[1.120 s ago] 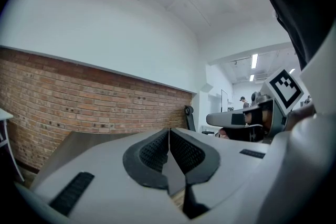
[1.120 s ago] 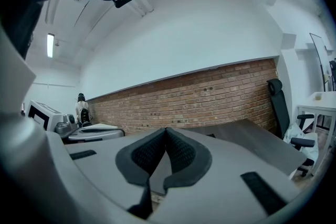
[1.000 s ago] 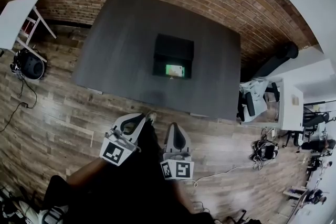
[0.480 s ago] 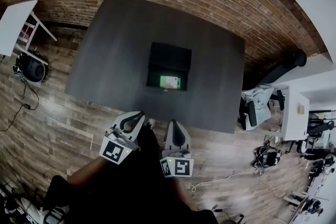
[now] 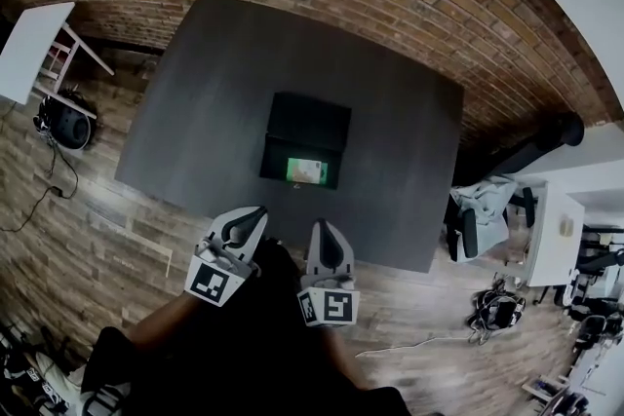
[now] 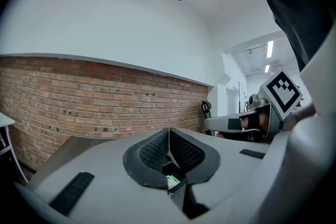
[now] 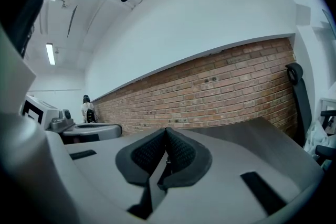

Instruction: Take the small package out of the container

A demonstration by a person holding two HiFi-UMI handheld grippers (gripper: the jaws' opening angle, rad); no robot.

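At the near edge of the dark table the left gripper is clenched on nothing, the small green package lies inside the open black container mid-table, and the right gripper is likewise clenched, empty.

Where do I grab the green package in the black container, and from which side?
Come straight down from above: the black container is open-topped, and its walls block any sideways approach. The small green package seems to lie flat near the wall closest to you, wider than deep, so probably pinch across its shorter span, its far edge being the freer one.
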